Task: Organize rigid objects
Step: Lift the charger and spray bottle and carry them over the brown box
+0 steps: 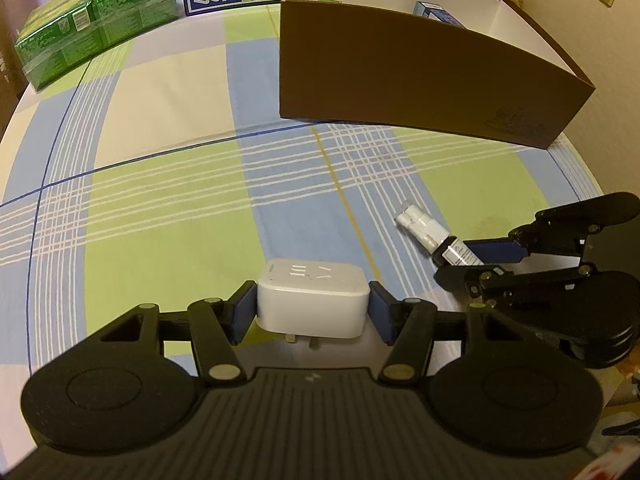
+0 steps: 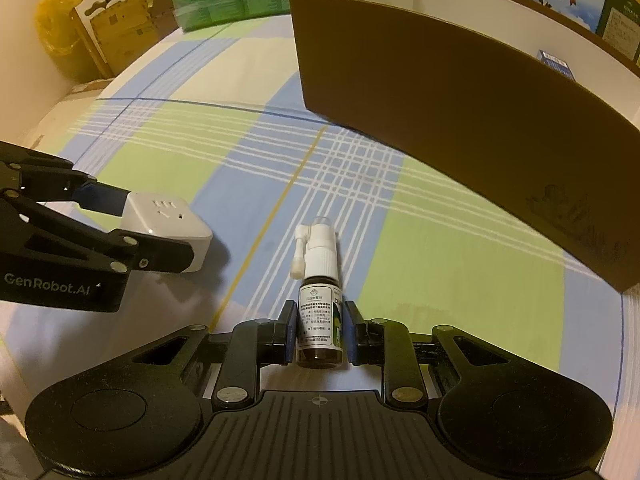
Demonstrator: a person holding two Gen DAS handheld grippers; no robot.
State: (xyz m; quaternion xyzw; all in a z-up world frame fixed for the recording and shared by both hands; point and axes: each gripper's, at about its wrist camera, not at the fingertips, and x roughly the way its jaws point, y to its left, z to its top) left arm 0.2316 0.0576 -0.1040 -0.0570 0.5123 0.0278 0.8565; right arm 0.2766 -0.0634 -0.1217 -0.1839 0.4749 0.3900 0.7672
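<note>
White plug adapter (image 1: 312, 298) is clamped in left gripper (image 1: 312, 312), spray bottle (image 2: 320, 320) in right gripper (image 2: 319, 334); both are best lifted level & cleared over near wall of brown box (image 1: 420, 76), far-right

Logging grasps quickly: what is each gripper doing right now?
Left gripper: closed on the white plug adapter.
Right gripper: closed on the spray bottle.
</note>
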